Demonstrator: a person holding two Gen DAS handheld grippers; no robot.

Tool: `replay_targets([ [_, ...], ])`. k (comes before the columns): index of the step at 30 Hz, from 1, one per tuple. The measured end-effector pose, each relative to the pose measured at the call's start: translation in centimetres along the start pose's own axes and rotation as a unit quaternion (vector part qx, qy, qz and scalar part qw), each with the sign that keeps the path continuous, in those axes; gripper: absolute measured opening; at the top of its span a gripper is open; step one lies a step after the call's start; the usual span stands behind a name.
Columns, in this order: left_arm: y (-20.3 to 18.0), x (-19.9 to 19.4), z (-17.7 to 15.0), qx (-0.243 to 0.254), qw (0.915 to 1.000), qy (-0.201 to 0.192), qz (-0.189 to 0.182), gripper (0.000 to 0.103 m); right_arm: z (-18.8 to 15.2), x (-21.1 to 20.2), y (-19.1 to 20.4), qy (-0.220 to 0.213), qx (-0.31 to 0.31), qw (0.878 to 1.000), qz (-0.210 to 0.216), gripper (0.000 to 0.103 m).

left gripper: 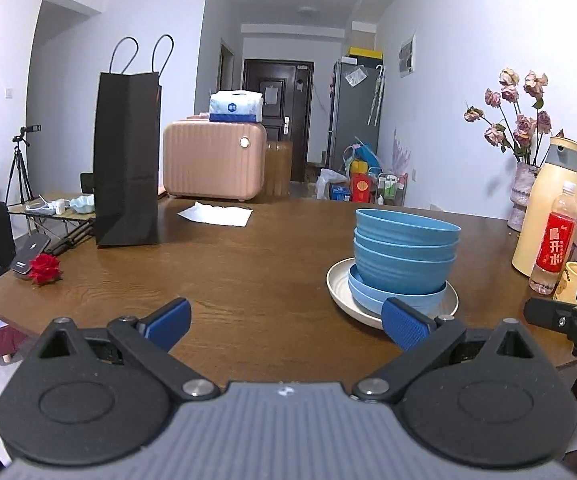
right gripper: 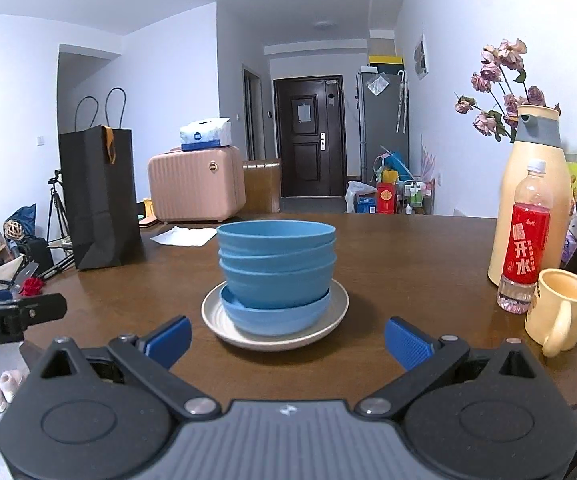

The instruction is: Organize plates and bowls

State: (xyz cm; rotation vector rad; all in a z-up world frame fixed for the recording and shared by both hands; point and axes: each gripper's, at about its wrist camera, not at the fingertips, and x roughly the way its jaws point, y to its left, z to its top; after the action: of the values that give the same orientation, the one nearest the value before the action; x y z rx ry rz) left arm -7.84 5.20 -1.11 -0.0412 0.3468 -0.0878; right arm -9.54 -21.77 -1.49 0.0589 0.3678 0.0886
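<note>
On the brown wooden table [right gripper: 388, 248] stands a round cream-white plate [right gripper: 338, 304]. On this plate sits a light blue shallow bowl [right gripper: 272, 316], and inside it three darker blue plastic bowls [right gripper: 276, 264] are nested one in another, all upright. The whole pile is near the front edge of the table, in the middle of the right wrist view and to the right in the left wrist view [left gripper: 404, 256].

The right gripper [right gripper: 286, 338] is held just in front of the pile, its two blue-padded fingers [right gripper: 406, 342] spread wide, wider than the plate, and holding nothing. The left gripper [left gripper: 284, 320] is spread wide as well and empty; its right finger [left gripper: 402, 326] covers a part of the plate rim in the picture, but I cannot tell if it touches.

To the right of the pile stand a tall cream-yellow thermos jug with grey top [right gripper: 528, 200], a clear plastic bottle with red label [right gripper: 526, 248] and a pale yellow mug [right gripper: 560, 308], close together. To the left stands an upright black paper bag with cord handles [right gripper: 98, 196], and behind it a white sheet of paper [right gripper: 184, 236] lies flat on the table.
</note>
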Motion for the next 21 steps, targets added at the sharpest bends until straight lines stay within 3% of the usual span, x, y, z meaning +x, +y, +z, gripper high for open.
replay_targets([
  [21,0.4,-2.1,-0.6,-0.005,0.9999,-0.015,0.0,0.103,-0.8,-2.1,1.0,-0.007,-0.011,1.0,0.007,0.103],
])
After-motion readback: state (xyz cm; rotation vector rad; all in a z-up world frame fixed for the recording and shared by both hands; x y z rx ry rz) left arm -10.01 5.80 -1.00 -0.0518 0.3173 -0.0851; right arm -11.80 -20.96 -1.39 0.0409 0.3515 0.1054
